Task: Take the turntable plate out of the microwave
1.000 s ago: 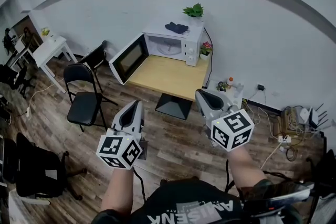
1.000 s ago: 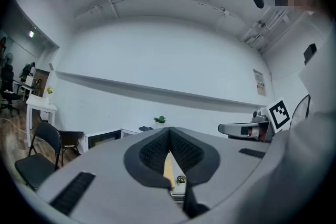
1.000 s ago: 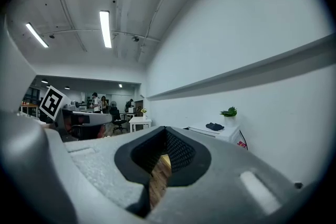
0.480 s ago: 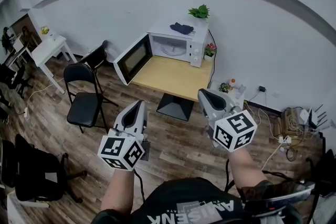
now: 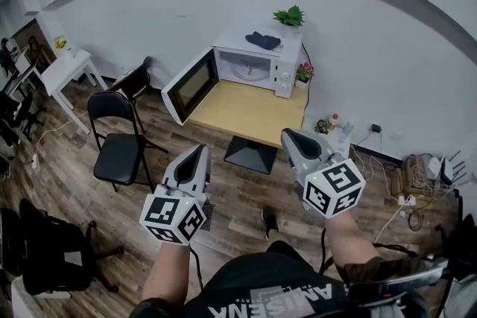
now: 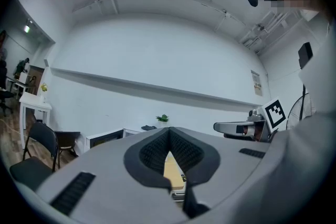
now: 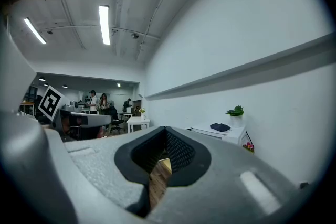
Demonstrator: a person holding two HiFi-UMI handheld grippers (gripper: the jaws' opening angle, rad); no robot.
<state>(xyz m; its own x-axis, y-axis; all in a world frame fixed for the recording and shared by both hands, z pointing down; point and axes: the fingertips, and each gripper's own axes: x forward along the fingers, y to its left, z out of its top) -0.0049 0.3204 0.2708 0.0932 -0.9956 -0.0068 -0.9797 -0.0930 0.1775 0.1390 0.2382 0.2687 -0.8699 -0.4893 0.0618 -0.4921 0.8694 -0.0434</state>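
Note:
A white microwave [image 5: 257, 63] stands at the far end of a wooden table [image 5: 250, 112], its door [image 5: 190, 86] swung open to the left. The pale turntable plate [image 5: 250, 72] lies inside the cavity. My left gripper [image 5: 200, 150] and right gripper [image 5: 290, 135] are held level over the floor, well short of the table, both shut and empty. In the left gripper view the shut jaws [image 6: 169, 132] point at the table, with the microwave [image 6: 105, 138] at the left. In the right gripper view the gripper [image 7: 165, 131] is shut, and the microwave [image 7: 220, 135] sits right of it.
A potted plant [image 5: 290, 16] and a dark cloth [image 5: 262, 39] lie on the microwave. A flower pot [image 5: 304, 73] stands beside it. Two black chairs [image 5: 119, 149] stand left of the table, with a white side table [image 5: 67, 71] further left. Cables [image 5: 417, 175] lie by the right wall.
The whole view has moved nearer the table, with the microwave drifting right in the picture. Both grippers came forward with it, still shut. A foot now shows on the floor between them.

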